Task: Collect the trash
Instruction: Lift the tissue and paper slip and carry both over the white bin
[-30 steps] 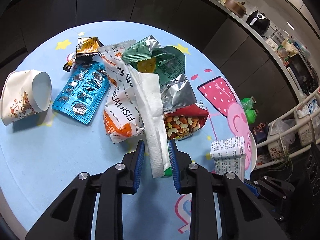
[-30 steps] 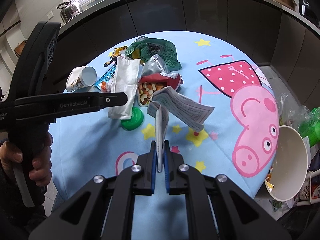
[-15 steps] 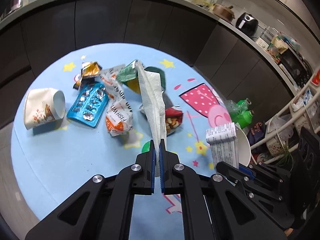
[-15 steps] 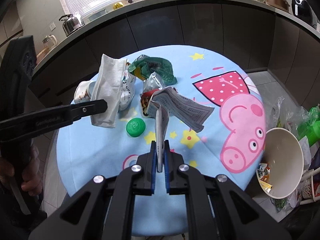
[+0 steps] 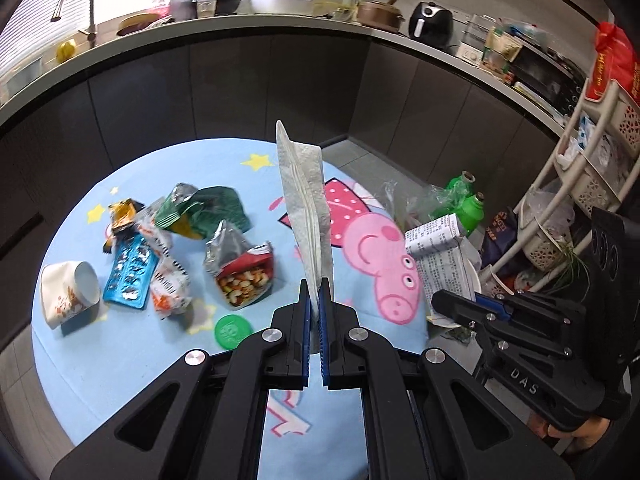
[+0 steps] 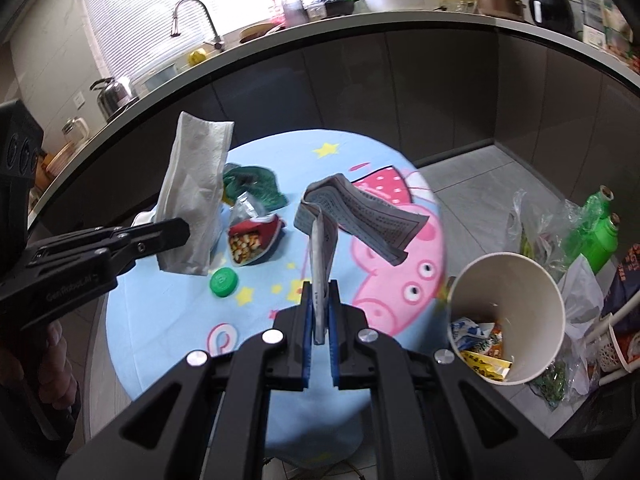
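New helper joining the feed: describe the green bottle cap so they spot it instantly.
Find the round blue cartoon-pig table. Near its front edge, beside the open nut packet, lies the bottle cap: a flat green disc, the only round, rigid piece among crumpled wrappers.

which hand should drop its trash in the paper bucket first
Right, probably. The right gripper, shut on the printed leaflet, is beside the paper bucket; the left gripper holds the tissue farther off, over the table.
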Available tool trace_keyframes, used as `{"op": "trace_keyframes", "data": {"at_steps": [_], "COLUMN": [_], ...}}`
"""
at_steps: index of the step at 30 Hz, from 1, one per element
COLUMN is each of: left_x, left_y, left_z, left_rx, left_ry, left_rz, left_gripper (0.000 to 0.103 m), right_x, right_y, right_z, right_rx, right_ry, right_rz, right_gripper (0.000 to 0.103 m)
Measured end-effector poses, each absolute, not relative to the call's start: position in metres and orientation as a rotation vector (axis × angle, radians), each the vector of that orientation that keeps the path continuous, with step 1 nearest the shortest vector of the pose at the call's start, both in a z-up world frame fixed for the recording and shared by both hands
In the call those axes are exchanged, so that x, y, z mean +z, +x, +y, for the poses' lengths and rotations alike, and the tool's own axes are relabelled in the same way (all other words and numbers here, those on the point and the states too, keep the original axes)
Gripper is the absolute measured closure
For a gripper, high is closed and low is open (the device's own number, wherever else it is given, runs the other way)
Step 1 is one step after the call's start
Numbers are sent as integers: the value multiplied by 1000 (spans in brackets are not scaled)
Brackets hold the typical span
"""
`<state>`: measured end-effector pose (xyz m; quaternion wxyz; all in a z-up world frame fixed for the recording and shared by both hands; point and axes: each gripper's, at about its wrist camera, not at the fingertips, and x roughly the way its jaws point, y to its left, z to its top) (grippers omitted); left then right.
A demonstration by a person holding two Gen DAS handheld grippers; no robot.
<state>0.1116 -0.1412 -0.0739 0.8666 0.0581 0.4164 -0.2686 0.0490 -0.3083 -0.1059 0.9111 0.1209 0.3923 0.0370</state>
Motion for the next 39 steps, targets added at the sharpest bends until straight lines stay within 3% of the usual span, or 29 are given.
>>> {"op": "trace_keyframes", "data": {"at_steps": [16,39], "left_x": [-73,-109], "left_y": [103,110], "left_z": [-204,-284], "left_rx": [-676,-791], "left_ry": [193,257], "left_rz": [870,979], "left_gripper": [99,99], "right_x": [-104,-147], "right_y": [18,-11], "right_z": [-366,-443], "right_rx": [-46,-181], "right_ry": [324,454], "right_rz": [771,806], "right_gripper": [95,95]}}
